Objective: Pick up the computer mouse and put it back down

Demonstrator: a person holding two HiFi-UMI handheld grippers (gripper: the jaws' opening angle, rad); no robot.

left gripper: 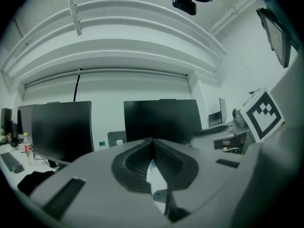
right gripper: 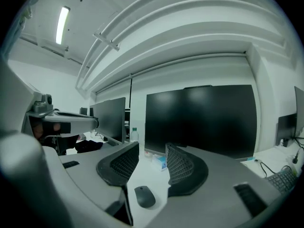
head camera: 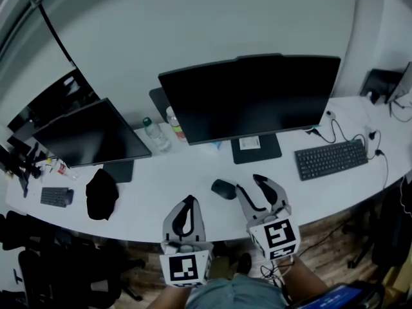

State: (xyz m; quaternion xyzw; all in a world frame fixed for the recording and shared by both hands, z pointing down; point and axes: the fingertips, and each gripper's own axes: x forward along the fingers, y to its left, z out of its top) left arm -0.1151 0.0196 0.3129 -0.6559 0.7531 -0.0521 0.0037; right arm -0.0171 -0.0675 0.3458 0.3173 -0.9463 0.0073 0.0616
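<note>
The computer mouse [head camera: 223, 188] lies flat on the white desk [head camera: 193, 172], in front of the big monitor [head camera: 251, 98], whose stand is at about one o'clock from it. The right gripper [head camera: 250, 184] hangs over the desk's near edge with its jaws about half open and nothing in them. The mouse sits at roughly ten o'clock from it, just ahead of the jaw tips and untouched. The left gripper [head camera: 188, 201], at about seven o'clock from the mouse, has its jaws pressed together, empty. A keyboard [head camera: 331, 159] lies off at two o'clock.

No legible text, brand or number anywhere, bottle label [head camera: 176, 129] blurred (too small), monitor-stand sticker [head camera: 250, 143] unreadable
</note>
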